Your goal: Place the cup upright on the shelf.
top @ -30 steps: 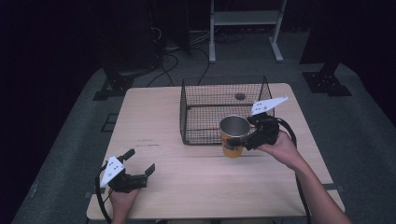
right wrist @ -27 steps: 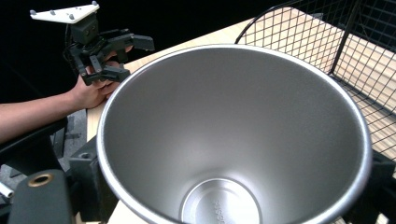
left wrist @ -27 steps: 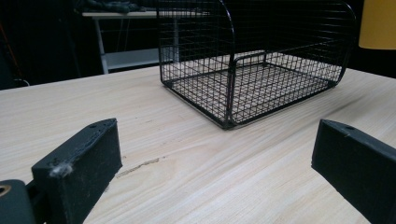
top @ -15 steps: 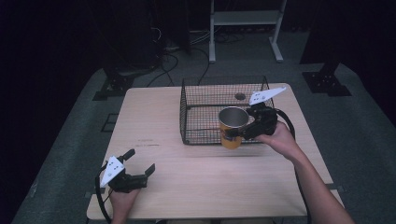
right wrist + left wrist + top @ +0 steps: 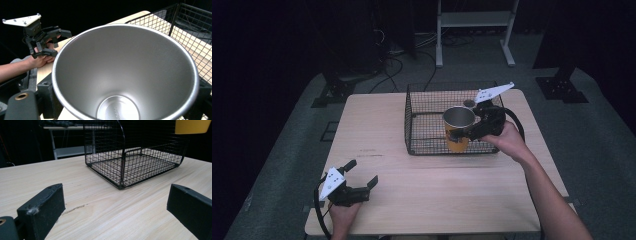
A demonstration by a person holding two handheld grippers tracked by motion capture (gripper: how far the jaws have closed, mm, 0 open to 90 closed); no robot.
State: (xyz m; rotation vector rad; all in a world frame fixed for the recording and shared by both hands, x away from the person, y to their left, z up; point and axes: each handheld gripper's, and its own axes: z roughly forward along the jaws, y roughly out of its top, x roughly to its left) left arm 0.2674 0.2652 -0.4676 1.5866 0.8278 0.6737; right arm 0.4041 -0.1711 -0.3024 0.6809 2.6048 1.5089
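Above the front wall of the wire basket (image 5: 432, 142), the right tongs (image 5: 469, 131) are pinching a steel cup (image 5: 458, 128) with a yellow outside, holding it upright in the air. Its smooth, stiff wall is probably going to be slippery though light, so gripping just below the rim seems safest. Near the table (image 5: 377, 125) corner, the left tongs (image 5: 357, 178) are resting spread, carrying nothing.

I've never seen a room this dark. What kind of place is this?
Probably a lab or studio for recording. A wooden table stands amid black surroundings, cables trail on the floor, and the right gripper lifts a yellow cup over a wire basket.
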